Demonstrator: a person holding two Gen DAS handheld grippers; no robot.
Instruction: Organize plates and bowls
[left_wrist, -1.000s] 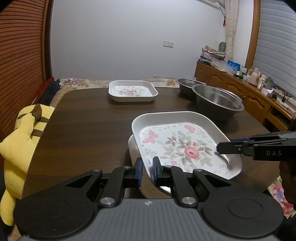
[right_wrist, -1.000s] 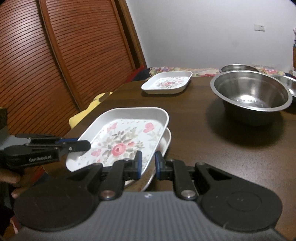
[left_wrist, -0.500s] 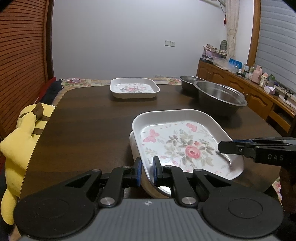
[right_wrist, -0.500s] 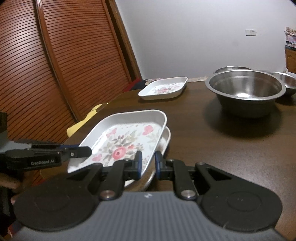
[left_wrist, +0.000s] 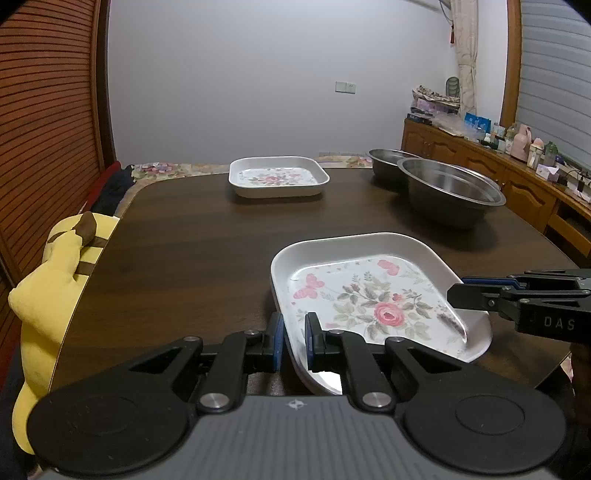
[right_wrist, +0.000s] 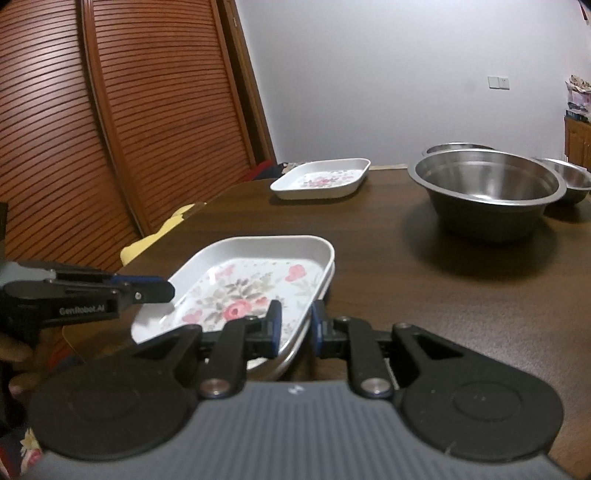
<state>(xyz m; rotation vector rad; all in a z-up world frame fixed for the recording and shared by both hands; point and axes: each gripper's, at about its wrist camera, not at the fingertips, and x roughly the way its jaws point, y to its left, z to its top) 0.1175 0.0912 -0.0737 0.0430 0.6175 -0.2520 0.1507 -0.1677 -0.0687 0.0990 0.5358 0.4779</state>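
A white rectangular floral plate (left_wrist: 373, 295) sits low at the near edge of the dark table, nested on a second plate whose rim (right_wrist: 291, 356) shows under it. My left gripper (left_wrist: 294, 341) is shut on its near left rim. My right gripper (right_wrist: 294, 326) is shut on the opposite rim and shows from the side in the left wrist view (left_wrist: 476, 295). The plate also shows in the right wrist view (right_wrist: 251, 291). Another floral plate (left_wrist: 275, 177) lies at the table's far side.
A large steel bowl (left_wrist: 448, 190) and smaller steel bowls (left_wrist: 388, 162) stand at the back right. A yellow plush toy (left_wrist: 55, 291) sits at the table's left edge. A wooden sideboard (left_wrist: 517, 177) with clutter runs along the right wall.
Both grippers have lowered the floral plate onto the plate beneath it; the lower plate's side, plainly visible a second ago, is now almost covered. Both grips are unchanged.
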